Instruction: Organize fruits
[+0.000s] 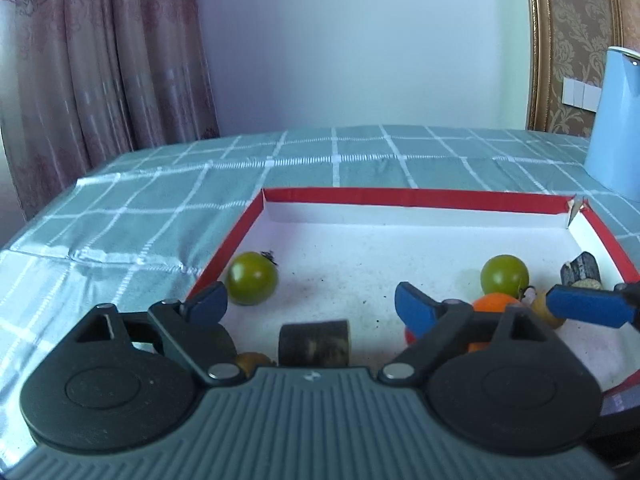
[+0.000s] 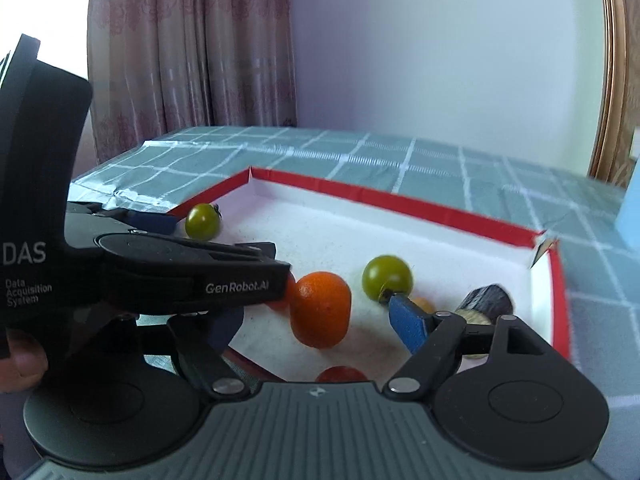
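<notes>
A red-rimmed white tray (image 1: 400, 196) holds the fruit. A green tomato (image 1: 252, 283) lies at its left wall, a second green tomato (image 1: 505, 274) at the right, with an orange kumquat (image 1: 494, 303) in front of it. A dark cylinder piece (image 1: 314, 342) lies between the fingers of my left gripper (image 1: 310, 306), which is open and empty over the tray. My right gripper (image 2: 316, 330) is open; the kumquat (image 2: 320, 309) sits between its fingers, untouched. The second green tomato (image 2: 387, 278) lies just beyond its right fingertip (image 2: 408, 320). A red fruit (image 2: 340, 374) lies near the tray's front.
A dark stub (image 1: 582, 270) and a tan nut (image 2: 474, 316) lie at the tray's right wall. A blue jug (image 1: 618, 124) stands on the checked tablecloth (image 1: 160, 200) at the back right. Curtains hang behind the table's left. The left gripper's body (image 2: 180, 276) crosses the right wrist view.
</notes>
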